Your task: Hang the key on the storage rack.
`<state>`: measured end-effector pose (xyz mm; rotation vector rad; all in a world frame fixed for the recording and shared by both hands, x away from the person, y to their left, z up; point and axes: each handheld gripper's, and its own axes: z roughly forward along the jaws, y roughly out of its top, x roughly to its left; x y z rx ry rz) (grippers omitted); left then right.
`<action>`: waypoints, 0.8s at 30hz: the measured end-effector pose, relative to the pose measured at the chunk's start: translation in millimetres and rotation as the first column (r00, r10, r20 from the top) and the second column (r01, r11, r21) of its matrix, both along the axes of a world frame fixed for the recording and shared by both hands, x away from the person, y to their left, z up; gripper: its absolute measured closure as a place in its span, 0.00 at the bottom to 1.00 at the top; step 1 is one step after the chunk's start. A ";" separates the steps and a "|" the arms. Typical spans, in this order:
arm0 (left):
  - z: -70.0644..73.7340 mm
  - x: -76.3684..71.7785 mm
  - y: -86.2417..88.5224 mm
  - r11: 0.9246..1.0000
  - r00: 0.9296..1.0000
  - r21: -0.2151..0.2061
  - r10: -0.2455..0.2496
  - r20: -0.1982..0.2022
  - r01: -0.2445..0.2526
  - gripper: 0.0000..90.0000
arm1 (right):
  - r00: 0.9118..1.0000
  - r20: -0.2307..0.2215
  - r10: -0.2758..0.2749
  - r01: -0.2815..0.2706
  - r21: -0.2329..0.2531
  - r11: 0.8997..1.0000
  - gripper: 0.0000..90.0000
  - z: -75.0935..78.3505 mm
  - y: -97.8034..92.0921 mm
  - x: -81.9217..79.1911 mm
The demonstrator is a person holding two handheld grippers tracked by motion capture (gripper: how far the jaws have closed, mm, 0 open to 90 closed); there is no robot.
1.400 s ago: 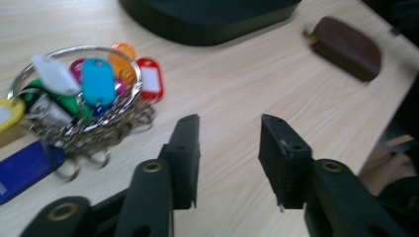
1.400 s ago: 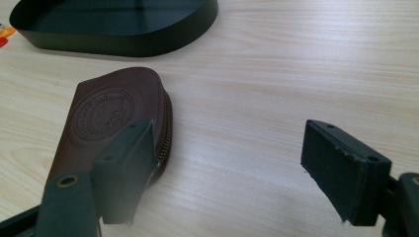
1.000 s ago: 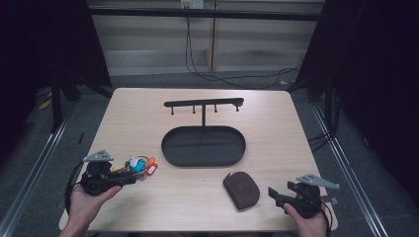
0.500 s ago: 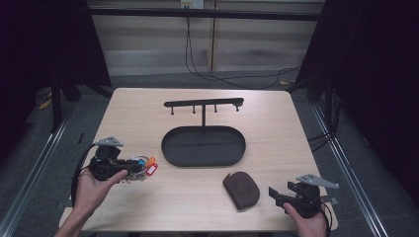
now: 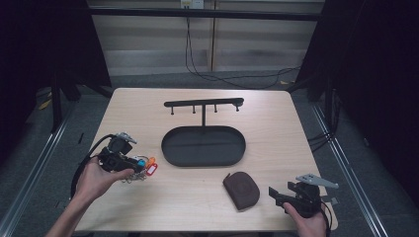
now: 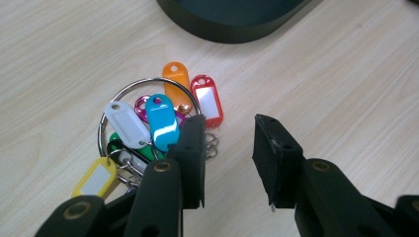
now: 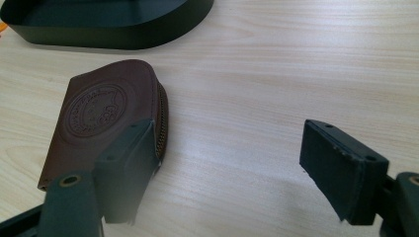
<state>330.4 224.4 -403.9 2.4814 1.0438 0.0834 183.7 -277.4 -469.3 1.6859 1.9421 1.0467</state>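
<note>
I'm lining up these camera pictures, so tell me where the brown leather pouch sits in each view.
High view: the brown leather pouch lies low and right of centre, just left of the right claw.
Left gripper view: no pouch here.
Right gripper view: at left, partly behind the claw's left jaw.
Shared landmark: the black oval metal tray, beyond the pouch.

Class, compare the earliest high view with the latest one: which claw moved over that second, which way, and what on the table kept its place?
The left claw moved forward, away from the table's near edge, and now hangs open over the bunch of coloured key tags, gripping nothing. The right claw stayed open near the table's front right corner. The brown leather pouch, the black oval tray and the hook rack kept their places.
</note>
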 end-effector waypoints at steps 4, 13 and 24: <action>2.0 11.3 -2.8 0.999 1.000 0.033 0.009 -0.030 -0.008 0.66 | 1.000 -0.002 0.000 0.000 -0.001 1.000 0.24 -0.1 0.3 0.1; -12.2 29.1 -16.0 0.988 0.992 0.135 -0.055 -0.112 0.070 0.74 | 1.000 -0.006 -0.005 0.005 -0.002 1.000 0.24 -0.9 -0.2 0.8; -25.8 42.5 -26.1 0.975 0.982 0.195 -0.077 -0.171 0.110 0.84 | 1.000 -0.016 0.002 -0.002 -0.002 1.000 0.23 -2.0 0.5 1.7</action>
